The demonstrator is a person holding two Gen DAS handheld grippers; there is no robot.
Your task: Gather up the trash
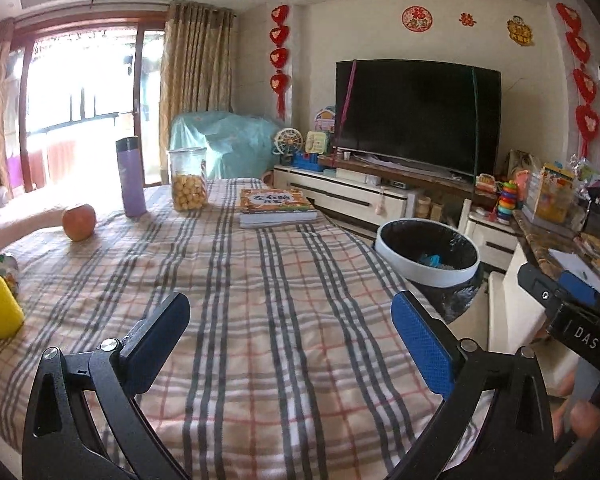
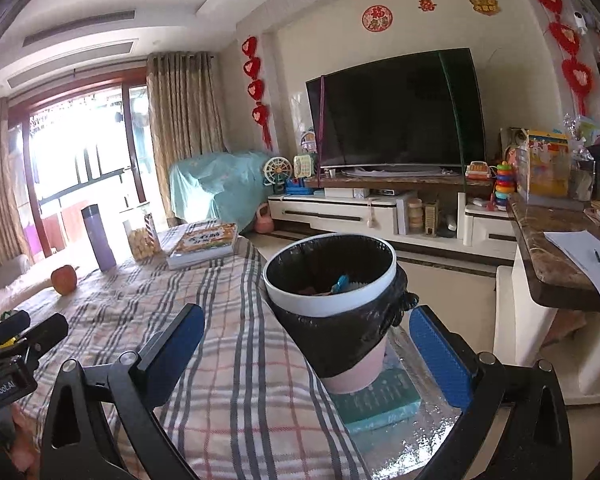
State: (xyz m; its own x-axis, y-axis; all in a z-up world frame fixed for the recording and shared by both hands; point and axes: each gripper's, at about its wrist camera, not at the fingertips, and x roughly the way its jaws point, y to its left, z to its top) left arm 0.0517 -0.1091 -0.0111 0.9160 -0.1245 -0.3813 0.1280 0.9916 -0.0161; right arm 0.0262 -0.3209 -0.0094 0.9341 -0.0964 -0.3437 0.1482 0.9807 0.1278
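Standing upright beside the plaid tablecloth (image 2: pixel 228 380), mouth pointing up: trash bin (image 2: pixel 332 280) with black liner, on a teal box. Holding nothing, both spread wide: left gripper (image 1: pixel 290 340), right gripper (image 2: pixel 306 354). Sitting behind, in living room: television (image 1: pixel 416 116).

Your left camera looks from low over the table toward the television (image 1: pixel 418 114), the bin (image 1: pixel 428 254) to its right. Your right camera sits nearer the bin (image 2: pixel 330 276), facing the same television (image 2: pixel 396 108).
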